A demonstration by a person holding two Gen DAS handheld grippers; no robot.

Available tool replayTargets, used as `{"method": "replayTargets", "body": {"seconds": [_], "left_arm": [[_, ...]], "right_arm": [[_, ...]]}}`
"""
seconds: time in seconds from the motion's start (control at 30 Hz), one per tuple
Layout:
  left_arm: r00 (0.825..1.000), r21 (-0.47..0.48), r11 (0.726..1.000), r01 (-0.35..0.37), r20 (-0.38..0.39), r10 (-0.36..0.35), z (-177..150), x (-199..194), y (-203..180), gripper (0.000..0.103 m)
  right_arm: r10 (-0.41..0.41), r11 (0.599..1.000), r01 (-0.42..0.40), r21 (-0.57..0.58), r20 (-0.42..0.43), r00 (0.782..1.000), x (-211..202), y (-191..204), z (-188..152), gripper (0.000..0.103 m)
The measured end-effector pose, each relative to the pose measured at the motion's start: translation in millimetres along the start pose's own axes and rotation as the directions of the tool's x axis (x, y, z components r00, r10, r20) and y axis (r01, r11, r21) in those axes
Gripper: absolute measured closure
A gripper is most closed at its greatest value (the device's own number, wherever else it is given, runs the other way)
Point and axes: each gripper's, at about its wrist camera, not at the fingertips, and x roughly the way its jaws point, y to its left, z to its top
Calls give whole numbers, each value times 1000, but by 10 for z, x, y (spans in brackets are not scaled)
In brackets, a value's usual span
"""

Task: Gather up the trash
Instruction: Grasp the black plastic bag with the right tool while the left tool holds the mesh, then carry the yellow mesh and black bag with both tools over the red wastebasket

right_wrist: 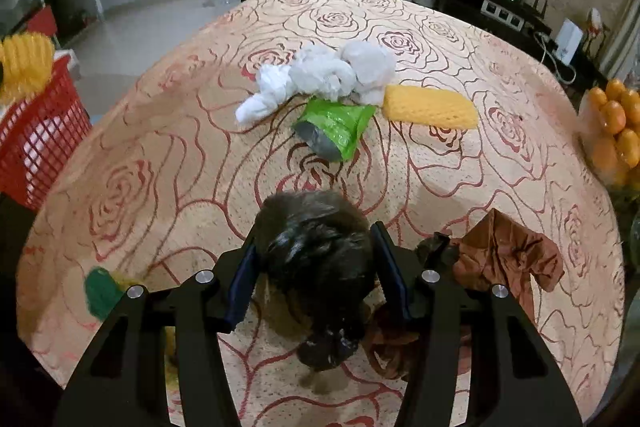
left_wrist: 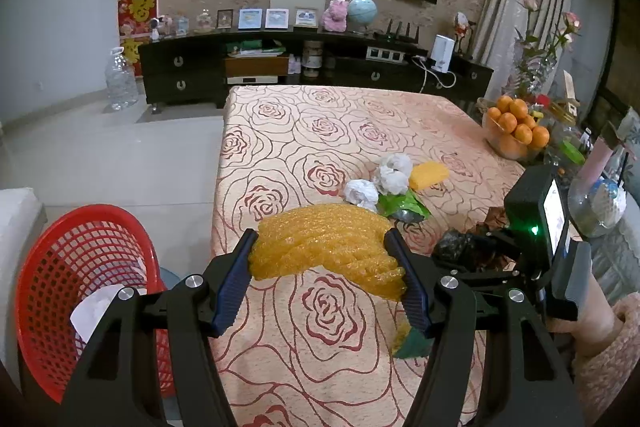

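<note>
My left gripper [left_wrist: 320, 247] is shut on a yellow foam net sleeve [left_wrist: 324, 243] and holds it above the table's left edge, just right of the red basket [left_wrist: 60, 267]. The sleeve also shows in the right wrist view [right_wrist: 24, 63], above the basket [right_wrist: 40, 139]. My right gripper [right_wrist: 316, 239] is shut on a crumpled black plastic bag [right_wrist: 316, 251] just above the tablecloth. White crumpled tissues [right_wrist: 320, 75], a green wrapper [right_wrist: 336, 131], a second yellow foam sleeve [right_wrist: 430, 107] and a brown wrapper [right_wrist: 508, 259] lie on the table.
The table has a rose-patterned cloth [left_wrist: 320, 131]. A bowl of oranges [left_wrist: 516, 131] stands at its right edge, with bottles and a vase behind. A green and yellow scrap [right_wrist: 102, 291] lies near the table's front left. White paper [left_wrist: 96, 311] lies in the basket.
</note>
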Motion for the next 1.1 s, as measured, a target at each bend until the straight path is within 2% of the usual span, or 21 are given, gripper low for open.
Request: {"method": "replayTargets", "body": {"seconds": [0.13, 0.23, 0.4, 0.63, 0.97, 1.1], "left_arm": [[1000, 0, 1000, -7, 6, 7, 7, -17, 6, 41], [1000, -1, 1000, -13, 11, 13, 3, -31, 20, 41], [999, -6, 1000, -23, 32, 24, 16, -108, 74, 41], [997, -26, 999, -34, 65, 35, 61, -232, 146, 41], [991, -57, 994, -91, 92, 95, 79, -361, 299, 41], [987, -71, 991, -117, 103, 124, 83, -426, 390, 41]], "right_arm": [[3, 1000, -3, 20, 1, 1000, -16, -49, 3, 67], [19, 998, -20, 55, 18, 1000, -65, -87, 27, 70], [89, 990, -97, 100, 88, 992, -301, -122, 102, 70], [181, 971, -210, 110, 230, 956, -787, -109, 252, 70], [247, 954, -283, 94, 284, 926, -985, 60, 395, 70], [246, 956, -282, 81, 299, 922, -1031, 144, 452, 70]]}}
